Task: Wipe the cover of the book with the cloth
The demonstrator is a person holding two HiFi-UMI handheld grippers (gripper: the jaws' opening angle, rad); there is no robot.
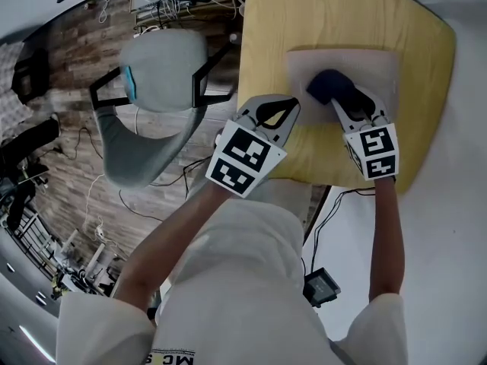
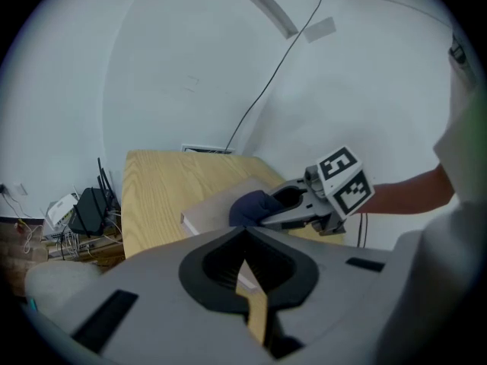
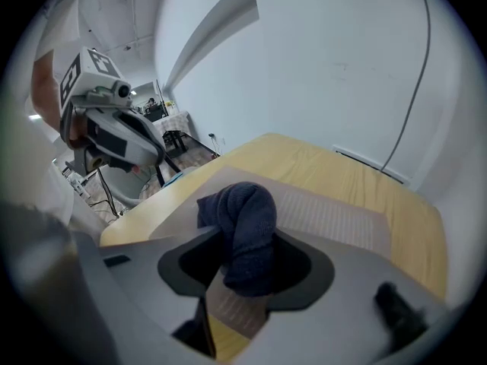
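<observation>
- the right hand-held gripper point(image 1: 342, 99) is closed on a dark blue cloth point(image 1: 327, 84). in the right gripper view the cloth point(image 3: 243, 219) is bunched into a roll pinched between the jaws, and it bulges up and forward past their tips.
- the book point(image 1: 373, 63) lies flat on the yellow tabletop point(image 1: 304, 14), directly under and ahead of the right hand-held gripper. its pale, faintly ribbed cover point(image 3: 335, 215) faces up.
- the cloth's lower end sits on the cover, at the book's left-hand half as seen from the head view.
- the left hand-held gripper point(image 1: 294, 105) has its jaws together at the tips, and nothing is between them. in its own view point(image 2: 245, 233) only a thin slit of tabletop shows behind the joined tips.
- the left hand-held gripper's tip is at the book's near left edge point(image 2: 209, 211). no view shows whether it presses on the book.
- from the left gripper view, the right hand-held gripper point(image 2: 268, 207) and the cloth point(image 2: 251, 206) are just ahead and slightly to the right, over the book.
- from the right gripper view, the left hand-held gripper point(image 3: 114, 139) is off to the left, raised above the tabletop edge point(image 3: 144, 219).
- a grey chair point(image 1: 163, 71) stands on the floor to the left of the left hand-held gripper, beside the tabletop.
</observation>
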